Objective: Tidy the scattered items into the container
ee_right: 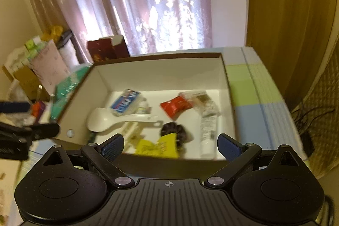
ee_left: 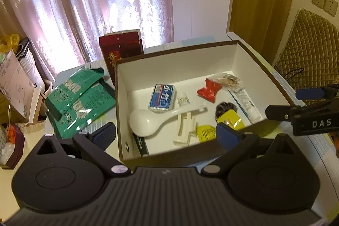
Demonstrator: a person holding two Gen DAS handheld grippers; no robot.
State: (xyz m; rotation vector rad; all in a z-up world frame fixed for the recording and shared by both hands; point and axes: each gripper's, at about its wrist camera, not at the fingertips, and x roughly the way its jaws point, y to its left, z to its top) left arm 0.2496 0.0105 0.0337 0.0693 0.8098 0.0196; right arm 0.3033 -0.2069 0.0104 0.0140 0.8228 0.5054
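A brown box with a white inside [ee_left: 211, 58] [ee_right: 161, 72] stands on the table. In it lie a white spoon [ee_left: 148, 120] [ee_right: 106, 119], a blue tissue pack [ee_left: 162, 96] [ee_right: 127, 102], a red packet [ee_left: 208, 89] [ee_right: 175, 107], a white tube [ee_left: 246, 104] [ee_right: 207, 130], a dark scrunchie [ee_left: 225, 108] [ee_right: 177, 130] and yellow packets [ee_left: 229, 119] [ee_right: 157, 146]. My left gripper [ee_left: 166, 136] hangs open over the box's near edge, holding nothing. My right gripper [ee_right: 170, 144] is open above the near wall, also holding nothing. It shows at the right edge [ee_left: 305, 111] of the left wrist view.
Green foil packs [ee_left: 78, 96] lie on the table left of the box. A dark red carton [ee_left: 122, 50] stands behind them. Cluttered boxes and bags [ee_left: 17, 86] crowd the far left. A quilted chair back [ee_left: 311, 56] stands at the right. Curtains hang behind the table.
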